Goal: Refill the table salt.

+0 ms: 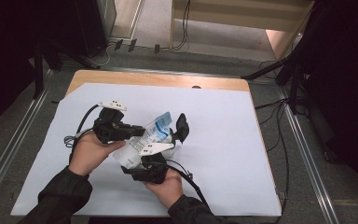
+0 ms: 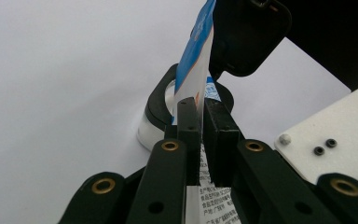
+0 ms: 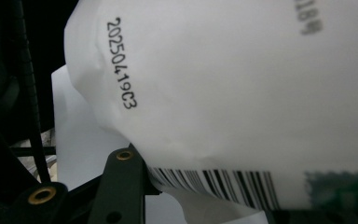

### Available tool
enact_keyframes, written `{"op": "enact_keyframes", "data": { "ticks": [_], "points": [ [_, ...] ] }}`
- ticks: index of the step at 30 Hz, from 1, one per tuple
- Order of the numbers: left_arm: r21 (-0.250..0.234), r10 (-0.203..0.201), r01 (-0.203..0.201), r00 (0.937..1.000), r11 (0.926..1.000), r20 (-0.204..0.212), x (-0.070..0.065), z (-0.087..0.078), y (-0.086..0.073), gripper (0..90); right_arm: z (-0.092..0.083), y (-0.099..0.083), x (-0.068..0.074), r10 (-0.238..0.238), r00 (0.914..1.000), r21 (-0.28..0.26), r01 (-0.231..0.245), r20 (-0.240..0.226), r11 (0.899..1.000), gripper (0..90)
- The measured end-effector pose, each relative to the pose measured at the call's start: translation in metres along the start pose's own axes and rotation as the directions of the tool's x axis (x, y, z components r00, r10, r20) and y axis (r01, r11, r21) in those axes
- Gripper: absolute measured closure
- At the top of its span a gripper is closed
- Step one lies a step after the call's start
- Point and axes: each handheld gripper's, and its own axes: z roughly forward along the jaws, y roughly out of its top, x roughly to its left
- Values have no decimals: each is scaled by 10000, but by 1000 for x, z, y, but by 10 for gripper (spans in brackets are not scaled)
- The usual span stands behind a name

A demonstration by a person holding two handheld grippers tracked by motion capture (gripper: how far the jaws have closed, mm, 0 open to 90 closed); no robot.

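- Pinching the flat sealed edge of a white-and-blue pouch (image 2: 196, 74), the left gripper (image 2: 200, 109) has its two black jaws nearly together, with only the thin film between the pads.
- From the high view, the left gripper (image 1: 137, 132) comes in from the left, held in the person's left hand (image 1: 89, 151), and grips the pouch (image 1: 142, 137) near its middle.
- Below it, the right gripper (image 1: 175, 133) sits in the person's right hand (image 1: 168, 186), its grey three-cornered plate (image 1: 154, 148) facing up and one black jaw rising beside the pouch's blue end.
- Seen from the right gripper view, the pouch's white body (image 3: 233, 93) bulges across the jaws, with a printed date code and a barcode strip on it; one jaw lies against its lower left side, while the other is hidden at the frame's edge.
- Whether the right jaws actually press on the pouch I cannot tell; they stand partly apart around its thicker body.
- Lifted clear of the white sheet (image 1: 223, 140) that covers the wooden table (image 1: 158, 79), the pouch hangs between the two tools, tilted with its blue end up and to the right.
- Behind the pouch, in the left gripper view, a round white object with a black ring (image 2: 156, 109) rests on the sheet; what it is I cannot make out.
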Motion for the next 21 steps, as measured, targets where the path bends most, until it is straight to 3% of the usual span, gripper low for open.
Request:
{"op": "enact_keyframes", "data": {
  "ticks": [21],
  "points": [
    [514,101,-123,9990,9986,431,4,16,-2,816,4,-20,-7,-118,9989,325,104,452,9994,636]
  ]
}}
